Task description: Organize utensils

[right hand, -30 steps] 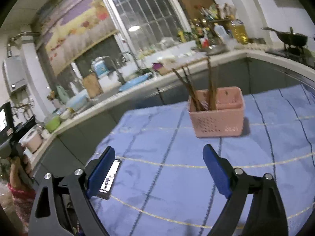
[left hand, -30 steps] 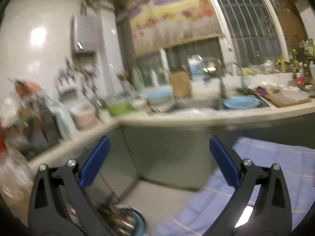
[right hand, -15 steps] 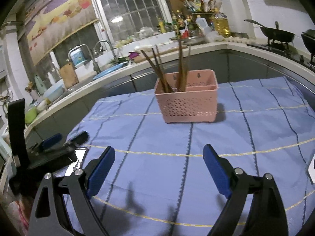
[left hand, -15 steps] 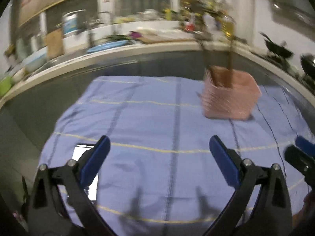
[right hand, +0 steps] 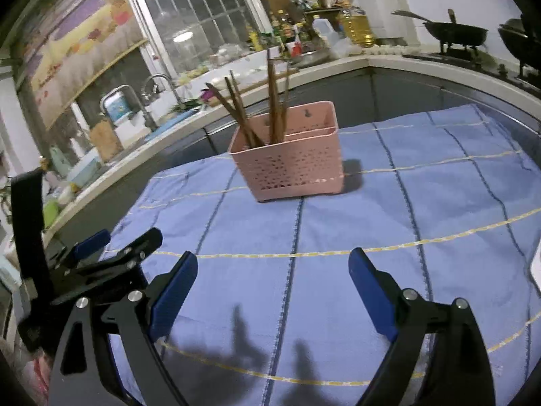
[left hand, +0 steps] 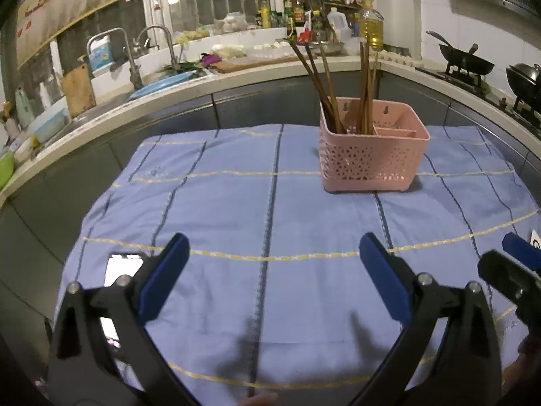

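A pink perforated utensil basket [left hand: 372, 159] stands on the blue checked cloth [left hand: 270, 209] toward the far side of the table. Several brown chopsticks [left hand: 324, 77] stand upright in its left compartment; its smaller right compartments look empty. My left gripper [left hand: 274, 264] hovers open over the near part of the cloth with nothing between its fingers. My right gripper [right hand: 272, 264] is open too, and holds nothing, with the basket [right hand: 290, 165] and chopsticks [right hand: 274, 105] ahead of it. Each gripper shows in the other's view: the left gripper [right hand: 118, 240] low at the left, the right gripper [left hand: 507, 264] at the right edge.
A lit phone [left hand: 118, 267] lies on the cloth's near left corner. A white item [right hand: 537, 264] peeks in at the right edge. Behind the table runs a kitchen counter [left hand: 236, 71] with a sink, bottles and a stove with woks [left hand: 466, 61].
The left view swung from the sink counter round to the table and sank toward the cloth. The right gripper dropped a little and the basket shifted toward the view's centre. Both stayed open.
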`<action>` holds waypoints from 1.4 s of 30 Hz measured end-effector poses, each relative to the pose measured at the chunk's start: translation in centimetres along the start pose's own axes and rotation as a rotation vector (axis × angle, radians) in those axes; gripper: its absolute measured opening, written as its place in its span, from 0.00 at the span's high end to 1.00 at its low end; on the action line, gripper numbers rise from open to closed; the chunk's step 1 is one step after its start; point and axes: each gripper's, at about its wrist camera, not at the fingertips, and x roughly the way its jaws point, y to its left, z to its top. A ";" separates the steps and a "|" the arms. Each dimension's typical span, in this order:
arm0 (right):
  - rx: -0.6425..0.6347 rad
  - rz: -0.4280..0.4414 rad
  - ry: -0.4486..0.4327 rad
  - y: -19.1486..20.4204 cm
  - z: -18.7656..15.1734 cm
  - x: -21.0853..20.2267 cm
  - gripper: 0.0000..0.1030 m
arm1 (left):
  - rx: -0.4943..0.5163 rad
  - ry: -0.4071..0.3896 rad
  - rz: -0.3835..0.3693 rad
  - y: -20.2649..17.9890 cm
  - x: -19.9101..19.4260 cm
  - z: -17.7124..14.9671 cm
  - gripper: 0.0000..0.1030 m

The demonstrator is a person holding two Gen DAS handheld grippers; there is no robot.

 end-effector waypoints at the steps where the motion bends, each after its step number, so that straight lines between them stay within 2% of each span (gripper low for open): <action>1: -0.002 -0.001 -0.002 0.0 0.0 0.0 0.13 | 0.002 -0.019 0.032 1.0 -0.5 0.6 0.06; 3: -0.014 0.004 0.006 0.2 0.4 -0.1 0.13 | -0.018 -0.071 0.117 4.5 -2.1 2.2 0.06; 5: -0.051 0.020 0.014 0.8 1.8 -0.6 0.13 | -0.028 -0.125 0.243 8.5 -4.3 3.9 0.06; 6: -0.067 0.033 0.011 1.1 2.7 -1.0 0.13 | -0.032 -0.161 0.331 10.9 -5.8 4.8 0.06; 7: -0.095 0.055 -0.005 1.8 4.6 -2.0 0.13 | -0.037 -0.217 0.455 14.3 -8.3 6.2 0.06; 9: -0.131 0.078 -0.053 3.2 7.9 -4.0 0.13 | -0.059 -0.304 0.629 19.4 -12.7 8.5 0.06; 12: -0.193 0.114 -0.171 7.1 14.3 -8.6 0.13 | -0.077 -0.391 0.852 25.8 -19.8 12.6 0.06; 13: -0.209 0.122 -0.195 8.3 15.7 -9.7 0.13 | -0.064 -0.414 0.907 26.8 -21.3 13.6 0.06; 17: -0.278 0.171 -0.301 15.2 21.7 -16.0 0.13 | 0.004 -0.472 1.057 30.0 -27.3 18.2 0.06; 18: -0.287 0.170 -0.321 16.4 22.5 -17.1 0.13 | 0.030 -0.482 1.130 30.8 -28.3 19.5 0.06; 20: -0.305 0.163 -0.359 19.4 24.6 -19.7 0.13 | 0.062 -0.467 1.260 32.7 -29.9 21.8 0.06; 22: -0.302 0.168 -0.395 21.9 26.3 -22.0 0.13 | 0.050 -0.442 1.345 35.0 -31.9 23.7 0.06; 26: -0.263 0.199 -0.470 25.2 28.0 -25.1 0.13 | 0.022 -0.437 1.446 38.3 -35.8 25.2 0.06; 29: -0.222 0.234 -0.488 28.1 28.9 -25.3 0.13 | 0.003 -0.418 1.506 41.1 -38.1 24.7 0.06; 31: -0.216 0.270 -0.480 30.0 29.1 -24.9 0.13 | -0.036 -0.423 1.515 43.1 -38.9 23.6 0.06; 33: -0.237 0.294 -0.469 31.8 28.4 -23.9 0.13 | -0.070 -0.457 1.440 43.7 -38.5 21.7 0.06; 35: -0.252 0.304 -0.456 32.2 27.1 -22.3 0.13 | -0.076 -0.474 1.355 43.3 -36.2 20.1 0.06; 37: -0.214 0.314 -0.428 31.2 25.8 -20.5 0.13 | -0.115 -0.498 1.193 41.9 -33.7 17.6 0.06; 38: -0.169 0.328 -0.390 30.0 24.8 -18.9 0.13 | -0.150 -0.497 1.063 40.7 -31.8 15.9 0.06; 40: -0.122 0.342 -0.347 27.6 22.2 -16.2 0.13 | -0.192 -0.467 0.858 38.0 -27.7 12.6 0.06; 41: -0.113 0.339 -0.352 26.7 20.6 -15.4 0.13 | -0.195 -0.455 0.791 36.6 -25.9 11.3 0.06; 42: -0.105 0.330 -0.362 25.5 18.9 -14.6 0.13 | -0.189 -0.433 0.688 33.9 -23.1 9.1 0.06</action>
